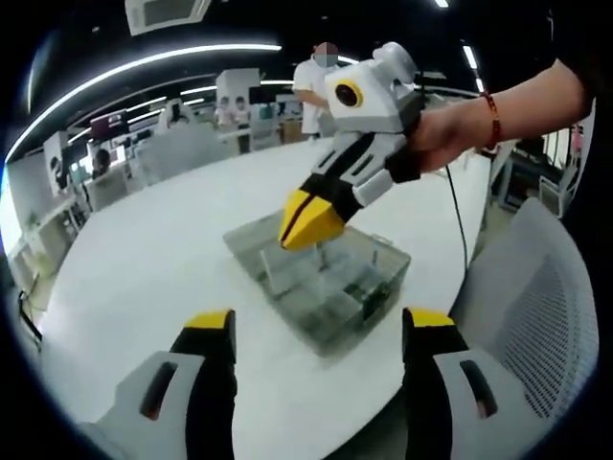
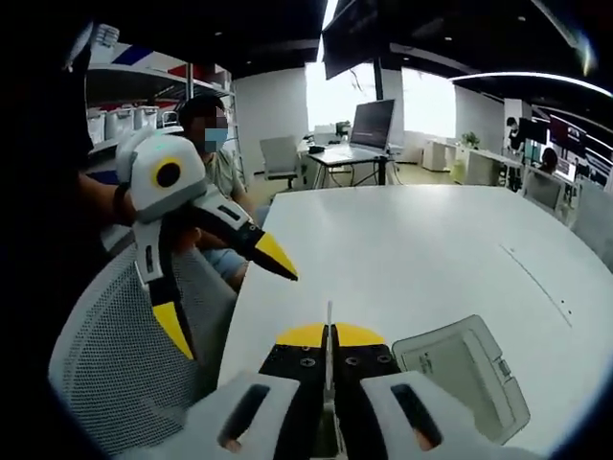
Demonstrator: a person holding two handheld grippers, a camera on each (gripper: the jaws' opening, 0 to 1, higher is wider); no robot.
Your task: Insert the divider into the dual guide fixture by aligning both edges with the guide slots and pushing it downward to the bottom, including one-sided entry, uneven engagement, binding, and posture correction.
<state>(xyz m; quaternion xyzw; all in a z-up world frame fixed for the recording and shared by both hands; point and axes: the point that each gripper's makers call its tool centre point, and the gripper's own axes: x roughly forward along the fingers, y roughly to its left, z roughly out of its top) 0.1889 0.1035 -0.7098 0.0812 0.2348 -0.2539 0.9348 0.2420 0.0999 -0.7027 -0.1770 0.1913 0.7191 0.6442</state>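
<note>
Thin, translucent flat divider plate (image 2: pixel 329 335) pinched edge-on between the shut yellow-tipped black right tongs (image 2: pixel 329 337), long axis running straight ahead along the jaws, narrow top edge pointing away over the round white surface (image 2: pixel 431 259). Seen in the left gripper view as the right tongs (image 1: pixel 308 222), yellow tips closed together and angled down over the clear plastic box-like dual guide fixture (image 1: pixel 321 278), tips just above its near wall; contact between divider and slots too small to tell. Fixture rectangular, glassy, with inner partitions and darker contents, resting on the smooth matte surface (image 1: pixel 172 259) near its edge. Left tongs (image 1: pixel 318 321) spread wide apart at the bottom of that view, gripping nothing, fixture lying between and beyond the tips. Beside the surface, a pale grey mesh-backed chair (image 1: pixel 536 307). From the right gripper view: a clear hinged plastic lid (image 2: pixel 462 372) lying flat just right of the jaws, and the left tongs (image 2: pixel 230 299) gaping, one finger pointing down, the other out toward the surface, in front of the mesh chair (image 2: pixel 124 335). Person in a face mask (image 2: pixel 213 153) seated behind.
</note>
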